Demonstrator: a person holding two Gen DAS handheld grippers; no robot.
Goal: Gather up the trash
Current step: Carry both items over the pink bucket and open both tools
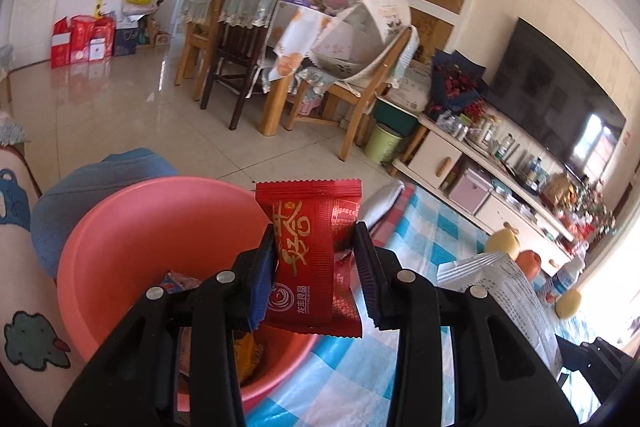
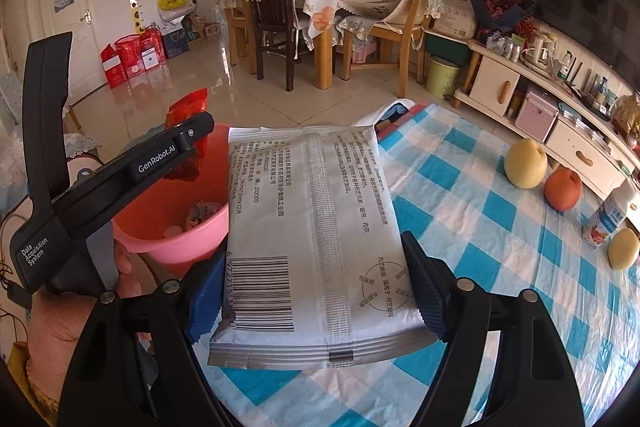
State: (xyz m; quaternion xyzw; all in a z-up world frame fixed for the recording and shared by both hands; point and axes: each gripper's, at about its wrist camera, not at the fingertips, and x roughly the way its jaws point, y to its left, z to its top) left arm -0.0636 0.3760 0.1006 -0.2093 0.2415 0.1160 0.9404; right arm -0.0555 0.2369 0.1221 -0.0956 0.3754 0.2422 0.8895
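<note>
My left gripper is shut on a red snack wrapper and holds it above the near rim of a pink plastic basin that has several bits of trash inside. My right gripper is shut on a white and silver packet with a barcode, held over the blue checked tablecloth. In the right wrist view the left gripper with the red wrapper hangs over the basin. The white packet also shows in the left wrist view.
On the tablecloth to the right lie two yellow pears, a red apple and a small milk carton. A TV cabinet runs along the right. Dining chairs and a table stand across the tiled floor.
</note>
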